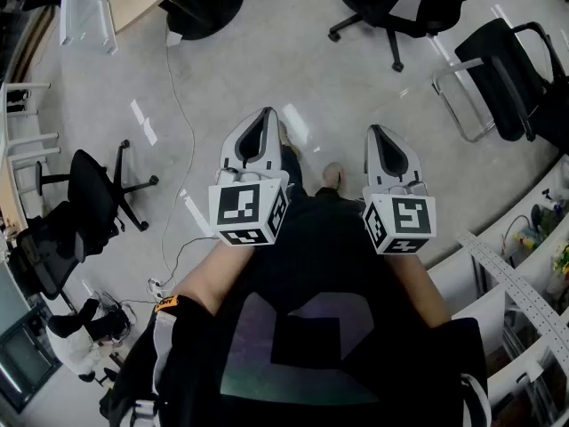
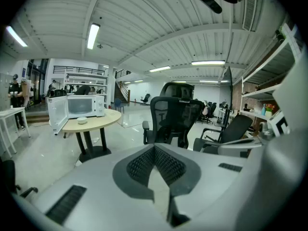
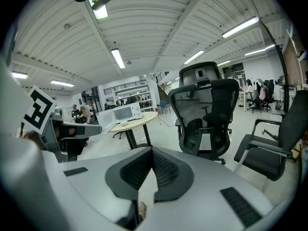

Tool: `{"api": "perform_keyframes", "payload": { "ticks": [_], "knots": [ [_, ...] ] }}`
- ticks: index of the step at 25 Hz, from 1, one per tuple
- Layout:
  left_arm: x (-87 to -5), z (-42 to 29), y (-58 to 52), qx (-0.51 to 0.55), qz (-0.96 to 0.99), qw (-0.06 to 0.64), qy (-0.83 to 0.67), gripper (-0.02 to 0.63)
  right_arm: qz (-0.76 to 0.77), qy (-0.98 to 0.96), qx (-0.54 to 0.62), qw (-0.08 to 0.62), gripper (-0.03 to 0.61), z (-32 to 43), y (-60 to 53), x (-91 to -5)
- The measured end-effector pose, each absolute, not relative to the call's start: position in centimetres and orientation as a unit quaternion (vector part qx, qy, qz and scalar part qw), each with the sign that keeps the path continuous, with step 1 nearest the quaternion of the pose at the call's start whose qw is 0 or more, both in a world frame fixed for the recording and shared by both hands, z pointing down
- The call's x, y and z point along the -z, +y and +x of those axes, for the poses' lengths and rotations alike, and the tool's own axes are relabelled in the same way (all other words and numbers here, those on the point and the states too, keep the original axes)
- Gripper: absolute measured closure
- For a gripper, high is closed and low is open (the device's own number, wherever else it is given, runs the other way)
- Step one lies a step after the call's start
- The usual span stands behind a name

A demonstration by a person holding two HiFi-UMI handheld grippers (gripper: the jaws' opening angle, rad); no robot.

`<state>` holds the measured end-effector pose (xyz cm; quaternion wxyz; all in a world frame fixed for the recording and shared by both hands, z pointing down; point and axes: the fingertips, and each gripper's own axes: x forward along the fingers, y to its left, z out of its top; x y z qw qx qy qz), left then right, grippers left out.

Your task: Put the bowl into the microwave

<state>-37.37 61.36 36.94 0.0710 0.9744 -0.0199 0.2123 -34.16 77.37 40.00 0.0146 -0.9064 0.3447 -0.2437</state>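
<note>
Left gripper view is showing the small white bowl [image 2: 82,120] at ten o'clock on the round beige table [image 2: 103,119], before the open white microwave [image 2: 79,106]; your left gripper [image 2: 155,148] and right gripper [image 3: 153,150] are sitting closed on nothing; the bowl is looking light, rigid, slick and breakable; pinch its rim.

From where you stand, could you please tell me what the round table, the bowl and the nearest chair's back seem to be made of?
Round table: pale matte top, probably wood laminate, on dark, likely metal legs.
Bowl: white and smooth, ceramic or plastic; too small to tell.
Chair back: black mesh you can partly see through, likely woven synthetic fabric.
</note>
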Motion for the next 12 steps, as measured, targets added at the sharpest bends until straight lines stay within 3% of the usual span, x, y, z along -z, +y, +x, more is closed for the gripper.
{"api": "perform_keyframes", "payload": {
  "ticks": [12],
  "knots": [
    [-36.6, -30.0, 50.6, -0.202, 0.975, 0.092, -0.033, 0.569, -0.903, 0.351, 0.246, -0.010, 0.563, -26.7, 67.3, -38.9]
  ]
}}
